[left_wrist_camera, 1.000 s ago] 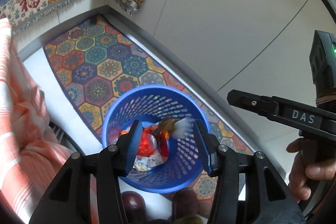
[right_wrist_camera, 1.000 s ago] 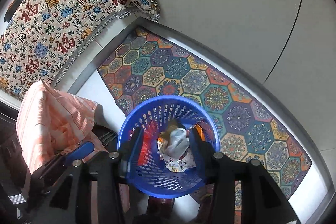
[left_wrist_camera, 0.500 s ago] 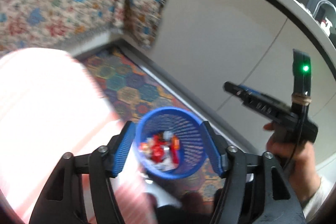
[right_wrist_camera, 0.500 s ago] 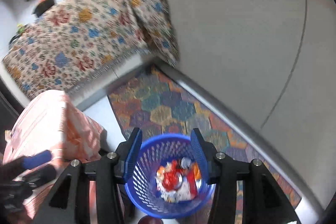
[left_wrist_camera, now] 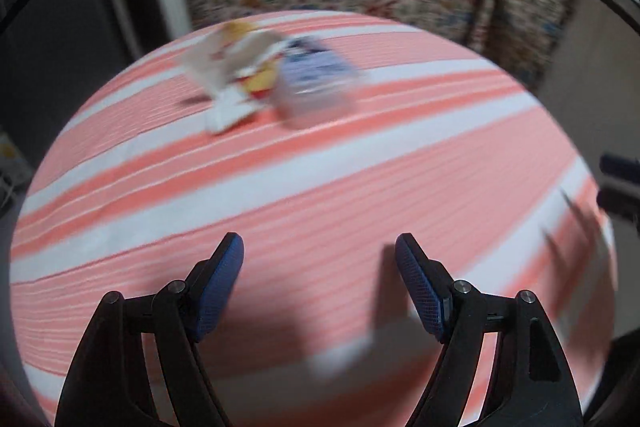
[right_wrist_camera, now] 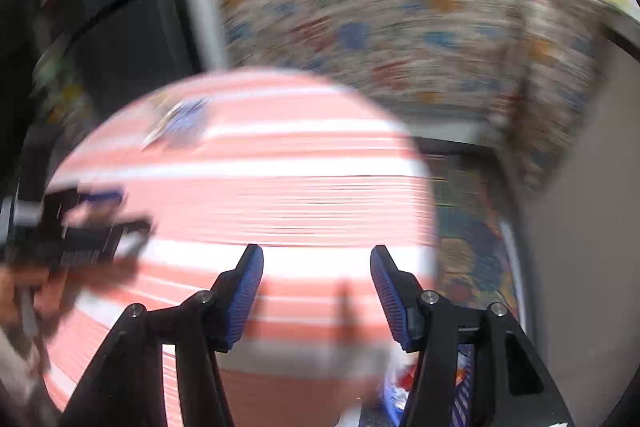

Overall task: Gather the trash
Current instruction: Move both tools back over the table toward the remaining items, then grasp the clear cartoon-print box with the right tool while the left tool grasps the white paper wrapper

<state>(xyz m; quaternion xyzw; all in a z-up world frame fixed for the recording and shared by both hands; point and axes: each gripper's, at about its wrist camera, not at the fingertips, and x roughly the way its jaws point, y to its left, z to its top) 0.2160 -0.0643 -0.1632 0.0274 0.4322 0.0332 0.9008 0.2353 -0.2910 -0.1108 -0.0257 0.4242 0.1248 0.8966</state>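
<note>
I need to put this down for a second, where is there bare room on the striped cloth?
The striped cloth is bare from the left gripper up to the wrappers. Crowded only at the far edge, where the wrappers lie together.

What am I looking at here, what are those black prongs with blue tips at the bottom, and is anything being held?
There is no robot here. A person holds a hand tool with two fingers in each hand, and each tool carries a wide-angle camera looking forward along its fingers. One picture comes from the left gripper, the other from the right gripper. The blue tips are the gripping pads. Both pictures are blurred.

Both cameras look down on a round surface covered by a pink and white striped cloth. At its far side lie some crumpled wrappers, whitish with yellow, beside a bluish packet. In the right picture, the left tool and the hand holding it show at the left edge.

Nothing is held: both pairs of fingers are opening, with nothing between them.
</note>
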